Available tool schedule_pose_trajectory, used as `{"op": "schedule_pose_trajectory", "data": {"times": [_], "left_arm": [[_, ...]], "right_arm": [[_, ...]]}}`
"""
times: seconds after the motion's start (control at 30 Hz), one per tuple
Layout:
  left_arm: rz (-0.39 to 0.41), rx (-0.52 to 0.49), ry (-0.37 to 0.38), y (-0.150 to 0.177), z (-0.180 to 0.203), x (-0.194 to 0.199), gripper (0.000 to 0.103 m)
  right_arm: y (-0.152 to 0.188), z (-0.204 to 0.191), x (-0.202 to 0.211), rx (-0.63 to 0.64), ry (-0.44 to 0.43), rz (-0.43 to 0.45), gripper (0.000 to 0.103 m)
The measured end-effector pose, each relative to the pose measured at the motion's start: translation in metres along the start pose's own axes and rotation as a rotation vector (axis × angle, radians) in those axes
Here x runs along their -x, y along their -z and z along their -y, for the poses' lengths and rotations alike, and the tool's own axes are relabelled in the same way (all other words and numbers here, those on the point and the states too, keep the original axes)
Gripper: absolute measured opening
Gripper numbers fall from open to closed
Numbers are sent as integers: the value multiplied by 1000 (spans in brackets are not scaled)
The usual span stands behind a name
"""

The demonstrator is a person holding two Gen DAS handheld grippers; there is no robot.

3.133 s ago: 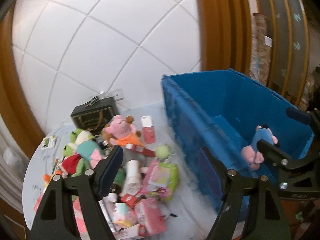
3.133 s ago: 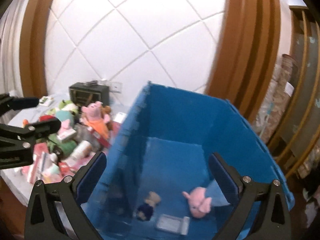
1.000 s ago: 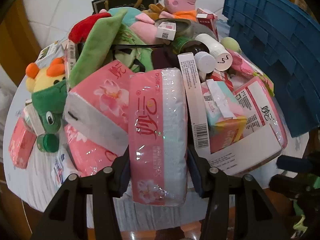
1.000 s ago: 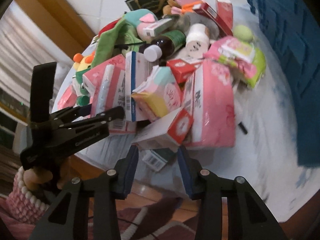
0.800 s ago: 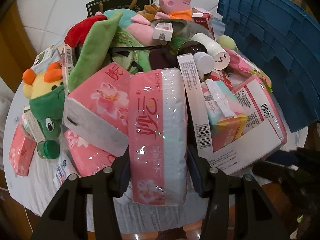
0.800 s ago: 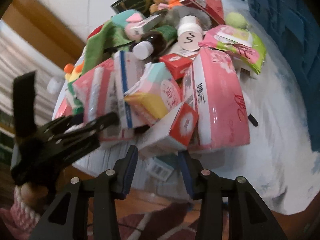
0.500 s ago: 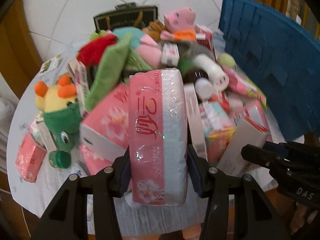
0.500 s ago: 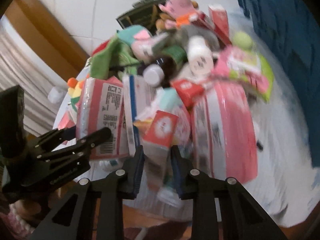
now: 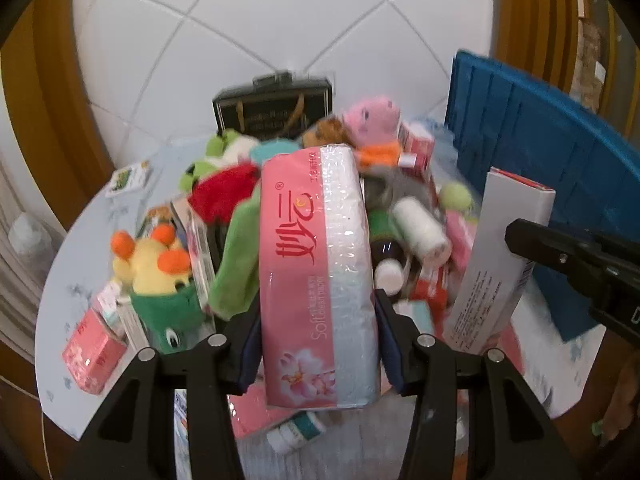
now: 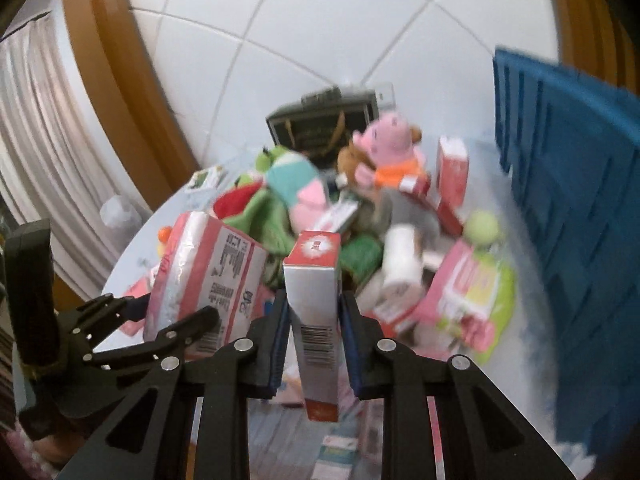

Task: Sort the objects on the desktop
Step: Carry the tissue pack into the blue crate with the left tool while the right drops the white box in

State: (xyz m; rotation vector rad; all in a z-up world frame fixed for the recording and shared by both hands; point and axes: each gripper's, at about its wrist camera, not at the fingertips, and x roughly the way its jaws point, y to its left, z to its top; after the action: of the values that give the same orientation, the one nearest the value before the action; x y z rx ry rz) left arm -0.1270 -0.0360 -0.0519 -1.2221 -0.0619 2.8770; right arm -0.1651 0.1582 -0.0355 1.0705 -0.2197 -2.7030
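A pink tissue pack is gripped between the jaws of the left gripper, raised above the heap on the bench. In the left wrist view, a yellow and green plush is seen left of the jaws, a pink pig plush and a black box beyond them, a white bottle to their right, and the blue crate at the far right. A label panel on the pack's other face is shown only by the right wrist view. There a red and white carton is clamped upright between the jaws of the right gripper. In the left wrist view the same carton is seen from its side, with printed text. A pink and green packet right of the right jaws is visible clearly only in the right wrist view, though blurred.
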Motion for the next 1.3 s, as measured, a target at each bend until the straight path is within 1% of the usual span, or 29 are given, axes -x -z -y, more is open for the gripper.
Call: {"op": "schedule_pose_trajectory", "data": {"times": [0.2, 0.37, 0.53, 0.63, 0.7, 0.83, 0.93, 1.03, 1.1, 1.13, 1.2, 1.23, 1.3], "left_arm": [[84, -12, 2, -30, 23, 23, 48], [166, -56, 39, -61, 63, 47, 48], [239, -117, 108, -93, 117, 73, 48], [271, -147, 159, -109, 153, 85, 48], [288, -165, 193, -119, 177, 92, 48], [295, -203, 279, -133, 233, 102, 48], [294, -247, 322, -138, 276, 108, 48], [268, -287, 338, -140, 319, 106, 48], [258, -313, 325, -137, 344, 104, 48], [239, -324, 323, -135, 356, 103, 48], [192, -331, 353, -130, 373, 98, 48], [184, -343, 353, -128, 384, 98, 48], [170, -364, 339, -124, 401, 95, 48]], "right_arm": [[-26, 3, 43, 62, 33, 100, 24], [-49, 18, 91, 81, 77, 198, 24], [-70, 45, 151, 69, 139, 306, 24], [-78, 65, 193, 64, 198, 379, 23], [-81, 76, 215, 62, 242, 409, 22], [-83, 106, 257, 45, 343, 458, 22], [-77, 134, 282, 19, 405, 476, 22], [-69, 165, 297, -8, 472, 457, 22], [-63, 188, 299, -31, 503, 425, 22], [-58, 199, 296, -44, 511, 405, 22], [-45, 217, 294, -59, 529, 366, 22], [-39, 228, 291, -66, 539, 339, 22], [-28, 243, 292, -73, 548, 311, 22]]}}
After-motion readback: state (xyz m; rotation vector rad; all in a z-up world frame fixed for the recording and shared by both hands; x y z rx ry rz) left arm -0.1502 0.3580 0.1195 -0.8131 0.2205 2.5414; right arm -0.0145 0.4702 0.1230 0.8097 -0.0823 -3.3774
